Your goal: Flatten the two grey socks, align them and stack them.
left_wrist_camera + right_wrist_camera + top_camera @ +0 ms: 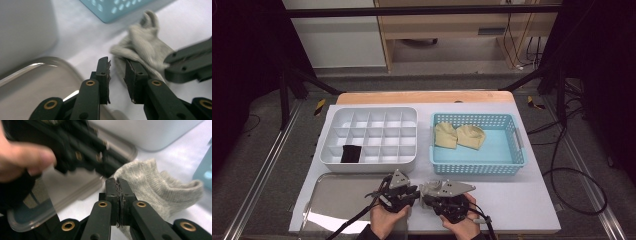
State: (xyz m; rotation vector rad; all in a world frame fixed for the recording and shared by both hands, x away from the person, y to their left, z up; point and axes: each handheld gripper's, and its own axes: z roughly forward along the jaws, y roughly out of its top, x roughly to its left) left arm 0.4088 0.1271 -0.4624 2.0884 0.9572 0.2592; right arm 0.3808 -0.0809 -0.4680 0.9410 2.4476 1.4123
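- Between the right gripper [119,185] jaws, the grey sock's [155,187] edge is sitting, clenched tight.
- Left gripper [117,65] is standing parted, its right-hand jaw lying against the sock, not pinching.

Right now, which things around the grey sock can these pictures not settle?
- Grey sock: in the high view it is hidden under the left gripper and right gripper.
- Right gripper's hold: its jaws look shut at the sock's edge, but whether fabric is pinched is unclear.
- Sock's near end: cut off behind the jaws in the left gripper view.
- Black item in the white organizer: too small to identify.
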